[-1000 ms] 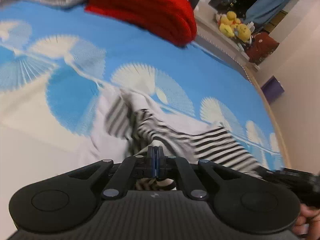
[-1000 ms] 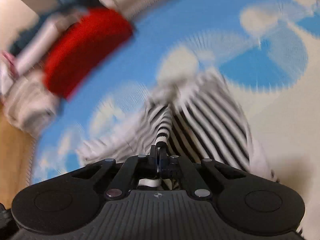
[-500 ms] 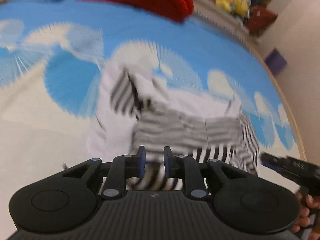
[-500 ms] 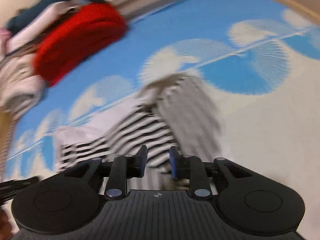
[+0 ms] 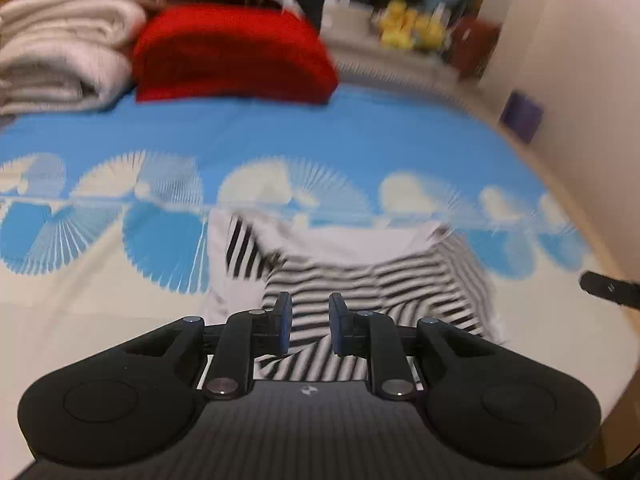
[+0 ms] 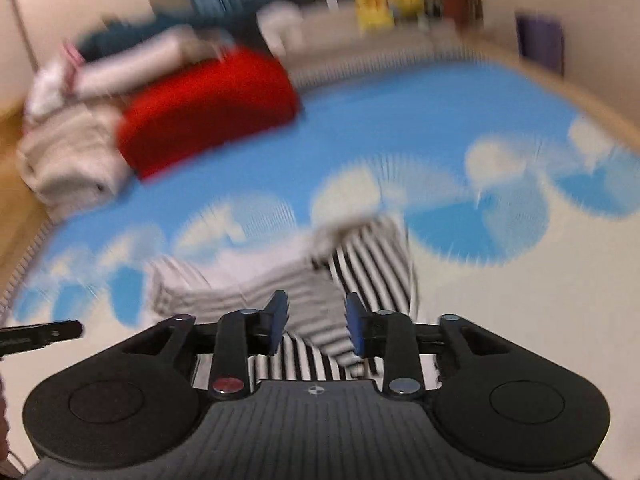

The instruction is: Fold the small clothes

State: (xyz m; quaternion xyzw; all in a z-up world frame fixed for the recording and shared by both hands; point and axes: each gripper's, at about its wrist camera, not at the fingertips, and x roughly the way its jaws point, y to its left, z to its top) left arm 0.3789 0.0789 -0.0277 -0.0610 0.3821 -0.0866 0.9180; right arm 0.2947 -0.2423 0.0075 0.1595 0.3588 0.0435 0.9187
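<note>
With both the left gripper (image 5: 308,322) and right gripper (image 6: 315,322) fingers apart over the half-folded striped top (image 5: 372,280), next up's probably regrasping an edge for another fold.

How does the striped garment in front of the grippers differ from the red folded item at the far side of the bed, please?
The striped garment is black and white, while the red folded item is one solid colour. The striped garment lies low and loosely folded with uneven edges; the red folded item sits as a thick, rounded bundle. The striped garment lies just ahead of both open grippers; the red folded item sits beside the cream stack. Both rest on the blue patterned bedcover.
</note>
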